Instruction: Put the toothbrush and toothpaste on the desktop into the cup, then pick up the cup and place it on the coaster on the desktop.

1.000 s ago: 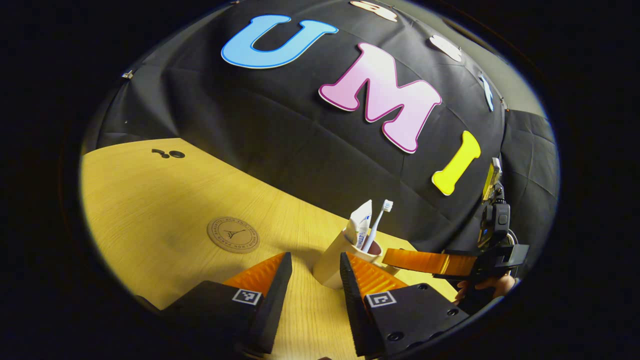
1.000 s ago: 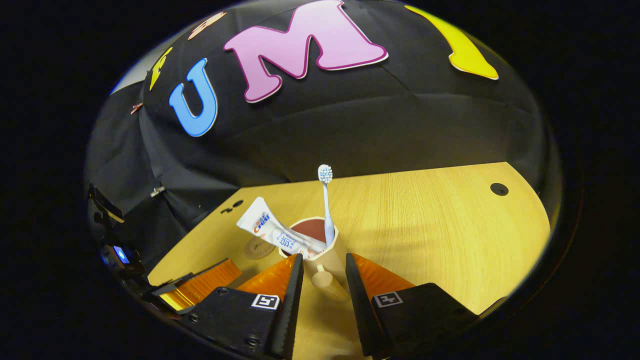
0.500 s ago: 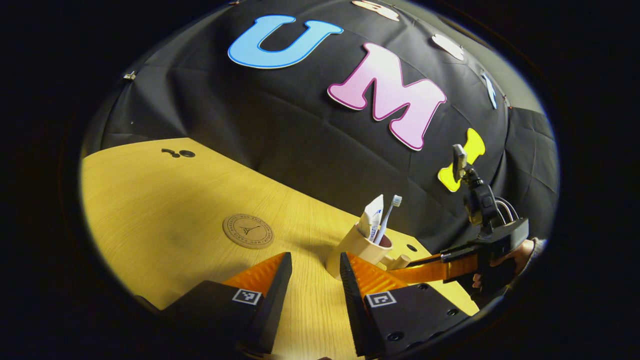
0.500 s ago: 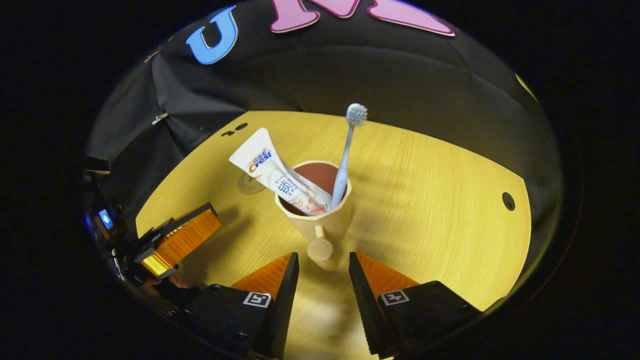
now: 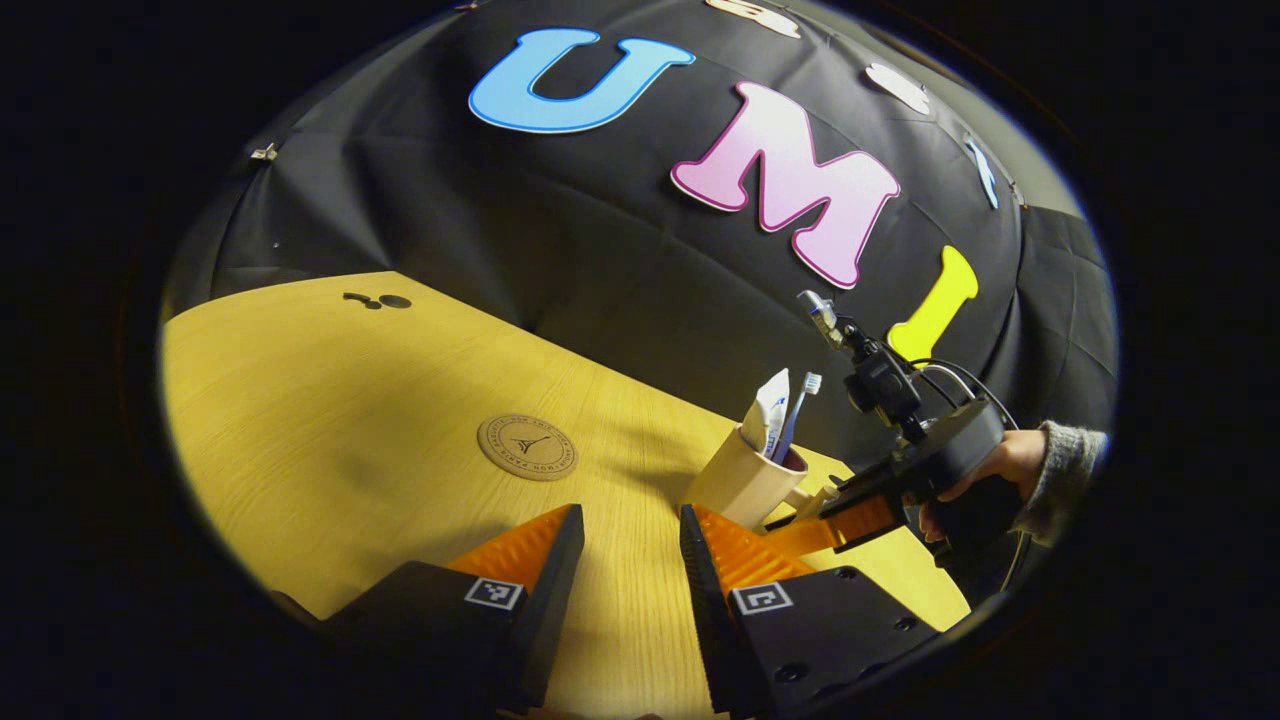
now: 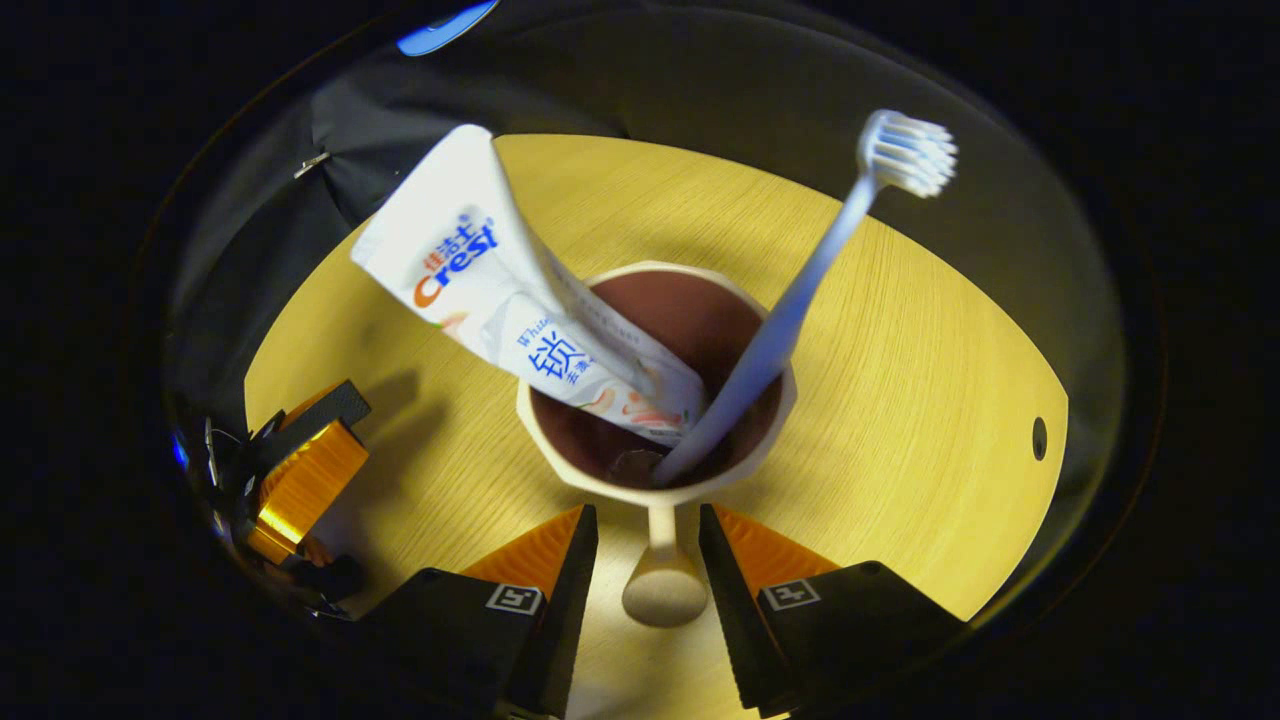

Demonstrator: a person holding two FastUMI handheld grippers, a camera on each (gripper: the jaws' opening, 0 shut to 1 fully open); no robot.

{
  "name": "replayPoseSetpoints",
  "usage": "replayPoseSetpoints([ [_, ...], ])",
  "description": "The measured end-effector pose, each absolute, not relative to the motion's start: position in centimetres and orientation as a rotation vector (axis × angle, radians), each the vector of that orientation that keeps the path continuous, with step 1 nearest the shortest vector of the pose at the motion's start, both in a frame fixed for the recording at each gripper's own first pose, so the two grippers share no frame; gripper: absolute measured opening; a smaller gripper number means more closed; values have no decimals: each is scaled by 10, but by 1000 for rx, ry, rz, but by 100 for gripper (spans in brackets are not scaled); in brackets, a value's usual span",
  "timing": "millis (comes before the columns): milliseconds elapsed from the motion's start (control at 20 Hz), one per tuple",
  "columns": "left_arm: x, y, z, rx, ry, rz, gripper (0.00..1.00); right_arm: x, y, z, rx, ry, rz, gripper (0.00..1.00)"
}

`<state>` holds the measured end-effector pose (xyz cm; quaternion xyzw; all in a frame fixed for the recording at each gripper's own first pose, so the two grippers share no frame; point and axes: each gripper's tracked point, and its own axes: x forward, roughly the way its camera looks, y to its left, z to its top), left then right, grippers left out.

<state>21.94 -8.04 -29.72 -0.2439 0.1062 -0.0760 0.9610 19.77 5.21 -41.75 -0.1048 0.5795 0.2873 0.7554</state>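
The cup (image 6: 655, 440) is a pale cream mug with a faceted, many-sided rim and a dark reddish-brown inside. From its near wall a thin stem sticks out and ends in a round knob, which serves as the handle. In the right gripper view the cup sits at the centre, seen from above, and the knob lies between the two fingers of the right gripper (image 6: 650, 600). The fingers stand apart on either side of the knob with a thin gap showing at each flank, so the claw is released, not pressing on the handle.

The toothpaste (image 6: 520, 300) is a white flattened tube with red and blue printing; it stands in the cup and leans out over the rim toward 10 o'clock. The toothbrush (image 6: 800, 300) has a pale bluish-white handle and white bristles; its foot rests in the bottom of the cup and its head leans toward 1 o'clock.

In the left gripper view the cup (image 5: 745, 480) stands on the light wooden desktop (image 5: 330, 400) at about 4 o'clock from the centre, toothpaste (image 5: 770, 410) and toothbrush (image 5: 797, 415) rising from it. The right gripper (image 5: 800, 520), held by a hand (image 5: 985, 470) in a grey knitted sleeve, reaches in at the cup's handle side. The coaster (image 5: 527, 447), a round tan disc with a stamped emblem, lies flat on the desktop at 9 o'clock from the cup, apart from it. The left gripper (image 5: 630, 540) hangs over the bare desktop with its fingers spread and nothing between them
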Motion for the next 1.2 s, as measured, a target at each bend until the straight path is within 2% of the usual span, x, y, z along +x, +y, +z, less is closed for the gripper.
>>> replayPoseSetpoints([
  [550, 221, -69, -306, -509, 228, -133, 62, 206, 54, -431, -331, 1346, 608, 62],
  [650, 220, -70, -306, -509, 228, -130, 62, 207, 54, -433, -321, 1353, 600, 56],
  [750, 220, -68, -307, -509, 230, -128, 61, 209, 54, -430, -333, 1341, 611, 34],
  [800, 220, -67, -308, -510, 230, -128, 62, 209, 54, -430, -344, 1334, 622, 34],
  [850, 218, -66, -308, -509, 231, -126, 62, 209, 54, -428, -356, 1323, 628, 28],
  [900, 219, -65, -308, -508, 229, -126, 62, 211, 54, -427, -362, 1312, 629, 33],
  [1200, 212, -53, -305, -512, 224, -107, 62, 219, 82, -409, -317, 1277, 645, 33],
])
